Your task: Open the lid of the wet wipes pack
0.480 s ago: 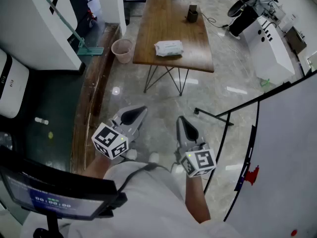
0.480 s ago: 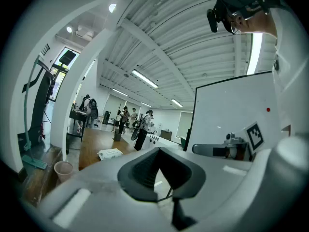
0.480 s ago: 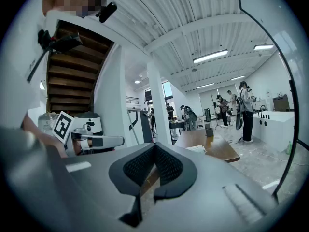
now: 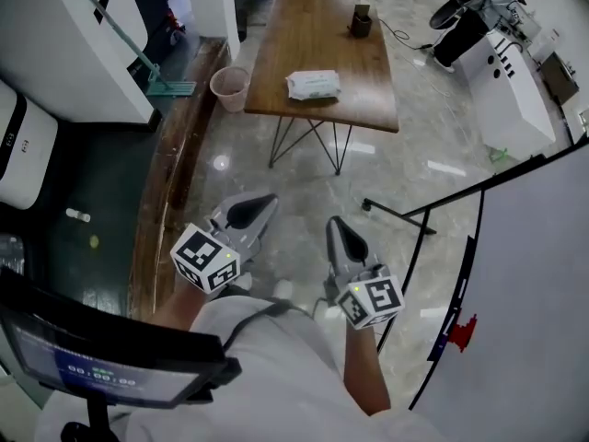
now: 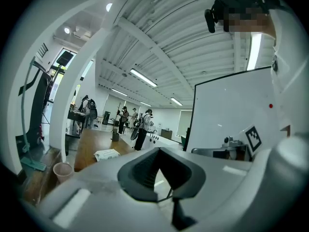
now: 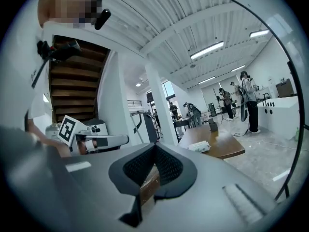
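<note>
The wet wipes pack, white with green print, lies flat near the front edge of a long wooden table, several steps ahead of me. Both grippers are held close to my body, far short of the table. My left gripper is shut with nothing in it and points toward the table. My right gripper is beside it, also shut and empty. The left gripper view shows its gripper with the wet wipes pack small in the distance. In the right gripper view its gripper has the wet wipes pack beyond it.
A dark holder stands at the table's far end. A pink bin and a green mop sit left of the table. A wooden step edge runs along the left. A whiteboard stands close on the right. People stand in the far room.
The table and floor sit slightly higher in the head view. Both grippers keep the same pose and stay shut.
</note>
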Action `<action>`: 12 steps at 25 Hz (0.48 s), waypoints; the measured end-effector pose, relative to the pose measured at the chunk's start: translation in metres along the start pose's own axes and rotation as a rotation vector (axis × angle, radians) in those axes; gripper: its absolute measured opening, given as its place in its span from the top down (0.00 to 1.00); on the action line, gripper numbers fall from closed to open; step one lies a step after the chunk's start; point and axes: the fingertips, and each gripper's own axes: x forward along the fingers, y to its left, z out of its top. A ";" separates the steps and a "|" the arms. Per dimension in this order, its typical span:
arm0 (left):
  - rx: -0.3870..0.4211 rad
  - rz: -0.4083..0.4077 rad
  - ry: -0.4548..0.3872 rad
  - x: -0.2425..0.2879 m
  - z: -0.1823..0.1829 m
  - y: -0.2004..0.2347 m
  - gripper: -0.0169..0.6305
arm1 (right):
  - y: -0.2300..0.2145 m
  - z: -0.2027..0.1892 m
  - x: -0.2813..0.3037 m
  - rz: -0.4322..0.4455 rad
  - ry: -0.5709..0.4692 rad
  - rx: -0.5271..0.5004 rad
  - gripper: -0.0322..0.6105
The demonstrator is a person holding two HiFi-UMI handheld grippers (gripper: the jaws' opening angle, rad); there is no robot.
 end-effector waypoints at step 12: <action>0.015 0.069 0.030 0.030 -0.032 -0.017 0.97 | -0.057 -0.025 -0.029 0.073 0.039 -0.010 0.94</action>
